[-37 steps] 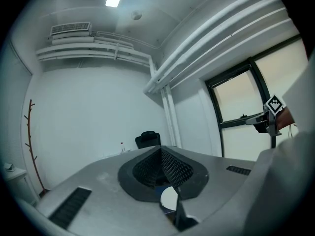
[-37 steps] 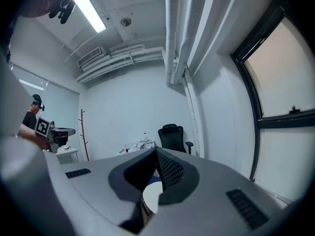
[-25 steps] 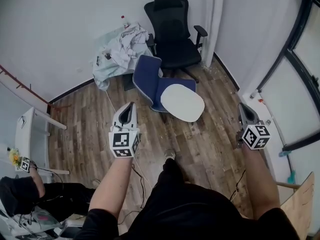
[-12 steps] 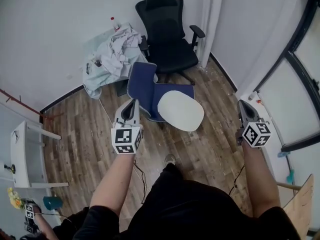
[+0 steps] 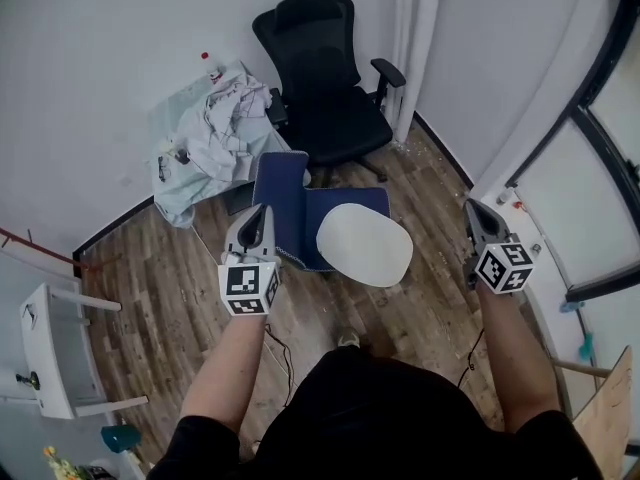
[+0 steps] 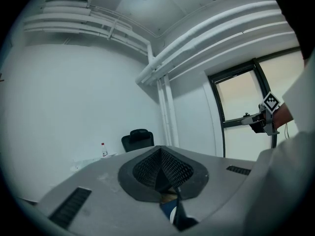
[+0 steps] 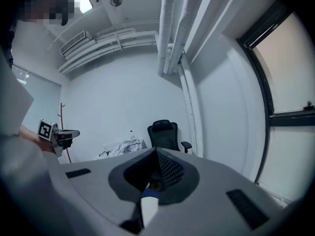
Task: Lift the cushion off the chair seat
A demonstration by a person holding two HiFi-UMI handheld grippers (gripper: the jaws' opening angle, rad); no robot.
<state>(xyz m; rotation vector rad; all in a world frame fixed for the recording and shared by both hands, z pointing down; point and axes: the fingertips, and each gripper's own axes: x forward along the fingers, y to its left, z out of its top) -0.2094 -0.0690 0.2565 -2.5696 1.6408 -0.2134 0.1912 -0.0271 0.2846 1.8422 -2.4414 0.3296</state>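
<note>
A white oval cushion lies on the seat of a blue chair on the wood floor, seen in the head view. My left gripper hovers beside the chair's left side, jaws shut and empty. Off to the cushion's right, my right gripper is held well apart from it, also shut and empty. In the left gripper view the jaws meet at a point. The right gripper view shows its jaws closed, with a sliver of the cushion below them.
A black office chair stands behind the blue one, by a white pipe in the corner. A table piled with clothes is at the back left, and a white table at the left. A dark window frame runs along the right.
The blue chair and cushion have come nearer and sit lower in the head view. Both grippers have advanced toward them and stayed shut.
</note>
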